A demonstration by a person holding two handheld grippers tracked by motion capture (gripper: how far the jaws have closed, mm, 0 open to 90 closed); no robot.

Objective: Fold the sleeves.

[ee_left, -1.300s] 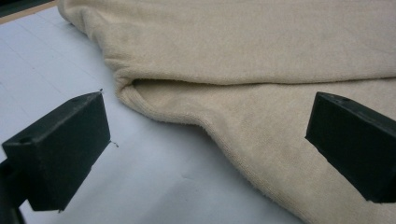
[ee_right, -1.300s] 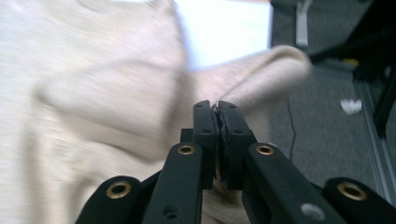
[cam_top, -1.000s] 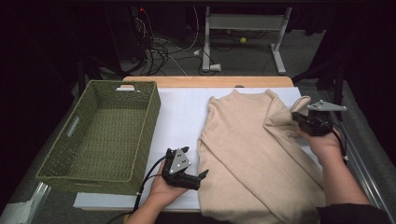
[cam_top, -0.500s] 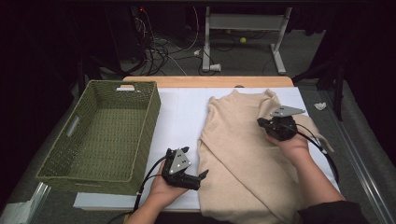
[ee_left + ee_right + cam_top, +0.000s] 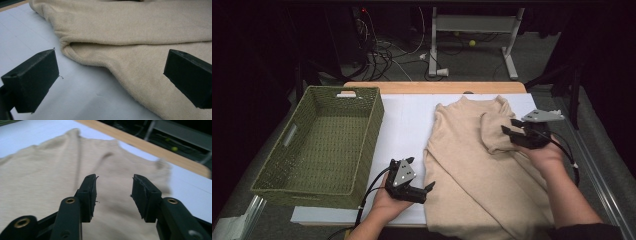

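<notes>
Green basket (image 5: 319, 145) empty; beige sweater (image 5: 472, 170) beside; both tongs spread, right just opening.

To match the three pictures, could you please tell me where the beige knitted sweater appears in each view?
High view: the beige knitted sweater lies right of centre on the white table cover.
Left gripper view: it fills the top and right, its folded edge between the jaws.
Right gripper view: it spreads across the middle, beyond the jaws.
Shared landmark: the white table cover.
</notes>
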